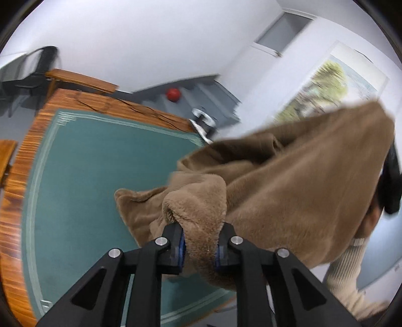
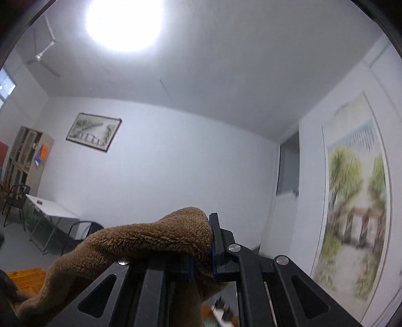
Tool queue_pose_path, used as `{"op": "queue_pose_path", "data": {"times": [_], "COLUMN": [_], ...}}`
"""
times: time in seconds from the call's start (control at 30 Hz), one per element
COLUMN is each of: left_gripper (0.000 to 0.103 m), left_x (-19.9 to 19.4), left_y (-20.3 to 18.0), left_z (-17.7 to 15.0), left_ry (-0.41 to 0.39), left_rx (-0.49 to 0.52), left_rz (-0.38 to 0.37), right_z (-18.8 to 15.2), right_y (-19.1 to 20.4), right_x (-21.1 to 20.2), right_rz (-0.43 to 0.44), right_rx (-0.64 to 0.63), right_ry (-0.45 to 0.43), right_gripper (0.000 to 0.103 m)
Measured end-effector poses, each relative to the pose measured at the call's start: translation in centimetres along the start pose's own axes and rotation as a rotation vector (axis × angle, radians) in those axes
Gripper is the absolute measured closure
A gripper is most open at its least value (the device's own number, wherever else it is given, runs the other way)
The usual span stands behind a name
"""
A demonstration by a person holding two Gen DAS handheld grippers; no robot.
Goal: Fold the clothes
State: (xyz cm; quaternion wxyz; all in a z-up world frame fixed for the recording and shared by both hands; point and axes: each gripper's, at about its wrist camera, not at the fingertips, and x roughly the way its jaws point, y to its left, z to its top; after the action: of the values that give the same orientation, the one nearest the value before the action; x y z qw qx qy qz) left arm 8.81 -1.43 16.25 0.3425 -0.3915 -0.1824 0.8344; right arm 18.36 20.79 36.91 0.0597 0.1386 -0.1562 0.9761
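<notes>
We hold a brown fleece garment (image 1: 289, 181) in both grippers, lifted clear above the worktop (image 1: 83, 105).

Left gripper (image 1: 199, 251): the jaws are clamped on a thick rolled fold of the fleece. The blue pads (image 1: 181, 249) press the cloth from both sides, and the pile bulges over and between the black fingers. From this grip the garment spreads up and to the right in the left wrist view, with a loose edge hanging toward the green mat (image 1: 95, 176) that covers most of the wooden worktop.

Right gripper (image 2: 201, 261): the jaws are closed narrowly on another part of the garment (image 2: 150, 239). The fleece drapes over the left finger and hides most of it; the right finger stands upright beside the cloth, its blue pad against the pile. The rest trails down to the lower left of the right wrist view.

In the left wrist view we see a person's cream ribbed sleeve (image 1: 349, 271) below the far edge of the garment. A red ball (image 1: 173, 94) lies on the grey floor beyond the worktop. The right wrist camera points upward at a ceiling light (image 2: 124, 22), a ceiling fan (image 2: 42, 54) and a framed picture (image 2: 93, 132) on the far wall. A large landscape poster (image 2: 356, 206) hangs on the right wall, blurred.
</notes>
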Motion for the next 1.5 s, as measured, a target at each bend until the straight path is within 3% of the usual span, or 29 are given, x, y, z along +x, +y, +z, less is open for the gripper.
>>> {"op": "queue_pose_path", "data": {"times": [0.07, 0.23, 0.33, 0.47, 0.53, 0.6, 0.67, 0.7, 0.77, 0.8, 0.9, 1.03, 1.2, 1.3, 1.5], "left_gripper": [0.072, 0.067, 0.065, 0.062, 0.058, 0.049, 0.021, 0.013, 0.006, 0.006, 0.006, 0.005, 0.004, 0.004, 0.005], "left_x": [0.7, -0.3, -2.1, -5.2, -6.1, -6.7, -7.2, -7.2, -7.3, -7.4, -8.1, -8.6, -6.2, -4.3, -3.6], "left_y": [-1.5, -4.2, -5.5, -7.6, -8.2, -7.8, -7.1, -6.3, -5.0, -5.2, -7.4, -12.8, -17.0, -17.6, -18.1], "left_z": [-1.3, -4.0, -5.1, -6.4, -6.7, -6.4, -6.1, -5.9, -5.6, -5.7, -6.6, -9.9, -12.5, -12.8, -10.6], "left_ry": [0.014, -0.034, -0.11, -0.273, -0.31, -0.286, -0.261, -0.244, -0.215, -0.224, -0.302, -0.416, -0.394, -0.421, -0.439], "left_rx": [0.021, 0.107, 0.183, 0.343, 0.381, 0.355, 0.305, 0.246, 0.141, 0.15, 0.317, 0.718, 0.953, 1.056, 1.142], "left_rz": [-0.044, -0.128, -0.119, -0.058, -0.07, -0.146, -0.227, -0.275, -0.348, -0.324, -0.163, 0.018, 0.065, 0.121, 0.086], "right_z": [1.6, 3.8, 4.7, 5.5, 6.0, 6.6, 7.2, 7.4, 7.7, 7.8, 8.0, 7.9, 8.2, 8.4, 8.4], "right_y": [0.3, 0.4, -0.6, -1.7, -2.6, -3.4, -4.3, -4.9, -6.1, -6.6, -6.7, -6.5, -6.9, -7.1, -8.3], "right_x": [-0.5, -1.3, -2.1, -4.3, -4.9, -5.8, -6.5, -6.8, -7.0, -6.9, -6.8, -6.3, -6.6, -7.2, -8.2], "right_rz": [-0.004, 0.005, -0.002, -0.027, -0.042, -0.064, -0.092, -0.104, -0.12, -0.12, -0.118, -0.112, -0.108, -0.105, -0.118], "right_rx": [-0.035, -0.053, -0.066, -0.08, -0.076, -0.071, -0.058, -0.042, -0.005, 0.003, -0.014, -0.022, -0.022, -0.019, 0.006], "right_ry": [-0.029, -0.055, -0.085, -0.135, -0.159, -0.183, -0.196, -0.2, -0.202, -0.2, -0.189, -0.182, -0.191, -0.209, -0.213], "right_gripper": [0.093, 0.093, 0.093, 0.093, 0.093, 0.093, 0.093, 0.093, 0.093, 0.093, 0.093, 0.093, 0.093, 0.093, 0.093]}}
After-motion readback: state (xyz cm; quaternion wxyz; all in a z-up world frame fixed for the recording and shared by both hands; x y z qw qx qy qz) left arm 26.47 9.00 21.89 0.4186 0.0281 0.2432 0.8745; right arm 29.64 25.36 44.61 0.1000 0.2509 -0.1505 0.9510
